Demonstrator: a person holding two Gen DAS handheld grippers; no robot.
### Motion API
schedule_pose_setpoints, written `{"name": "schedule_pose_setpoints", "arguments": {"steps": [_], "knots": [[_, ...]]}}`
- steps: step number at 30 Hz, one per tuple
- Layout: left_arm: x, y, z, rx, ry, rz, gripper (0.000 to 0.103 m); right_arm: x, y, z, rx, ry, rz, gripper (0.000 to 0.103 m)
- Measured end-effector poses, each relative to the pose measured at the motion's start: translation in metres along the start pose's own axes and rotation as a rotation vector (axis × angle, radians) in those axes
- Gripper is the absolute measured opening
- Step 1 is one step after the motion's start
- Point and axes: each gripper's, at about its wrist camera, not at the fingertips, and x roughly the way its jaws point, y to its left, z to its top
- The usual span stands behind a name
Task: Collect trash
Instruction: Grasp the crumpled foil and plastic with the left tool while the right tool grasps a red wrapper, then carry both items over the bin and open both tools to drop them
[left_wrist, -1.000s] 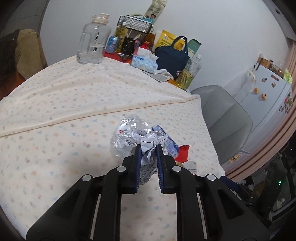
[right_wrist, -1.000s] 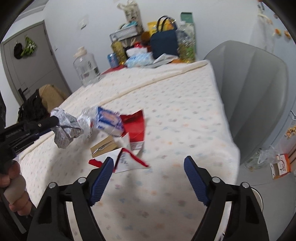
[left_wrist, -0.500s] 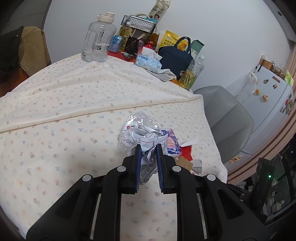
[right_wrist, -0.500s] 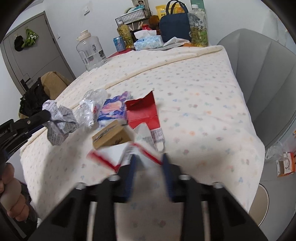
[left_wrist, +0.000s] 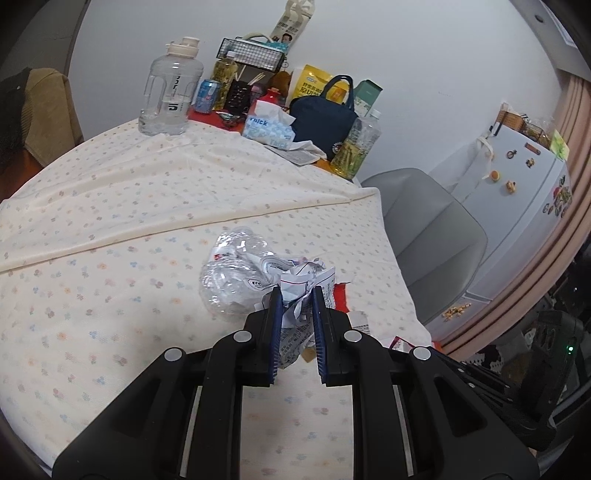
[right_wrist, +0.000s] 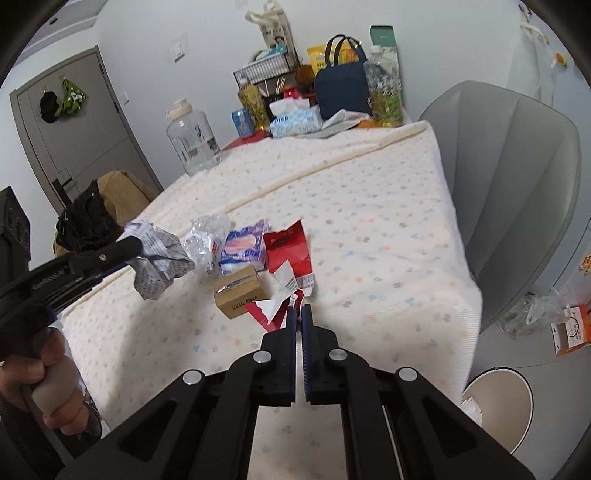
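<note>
So the left gripper (left_wrist: 296, 291) has its jaws clamped on a crumpled ball of printed white paper (left_wrist: 299, 280), held up off the floral cream tablecloth (left_wrist: 110, 258), which I'd guess is just to keep it in hand while the other hand grabs more. In the right wrist view that same paper wad hangs clear of the cloth on the left side.

The right gripper (right_wrist: 298, 312) has just been closing, and its jaws are now pinched almost flat together on the edge of a torn red-and-white wrapper (right_wrist: 271, 310). Thin stuff, so the pads nearly meet. The wrapper looks lifted at that corner, though I can't tell if it's fully off the cloth.

The rest of the trash sits in a loose cluster near the table's front edge: a crushed clear plastic bottle (right_wrist: 205, 236), a purple-and-pink soft packet (right_wrist: 243, 247), a flat red paper pouch (right_wrist: 290, 245) and a small brown cardboard box (right_wrist: 240, 291) just beside the wrapper.

There's a round white bin (right_wrist: 498, 406) on the floor off the table's right corner, probably where both pieces go. A pinch that thin could slip if swung fast.
</note>
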Motion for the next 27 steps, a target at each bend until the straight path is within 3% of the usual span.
{"name": "schedule_pose_setpoints", "arguments": {"steps": [18,27], "knots": [[0.021,-0.078,0.0,0.108,0.022,-0.133,0.014,-0.058,-0.058,-0.007,0.099,-0.092,-0.095,0.003],[0.019,-0.096,0.007,0.125,0.012,-0.172,0.011,-0.073,-0.083,-0.011,0.144,-0.122,-0.135,0.003]]}}
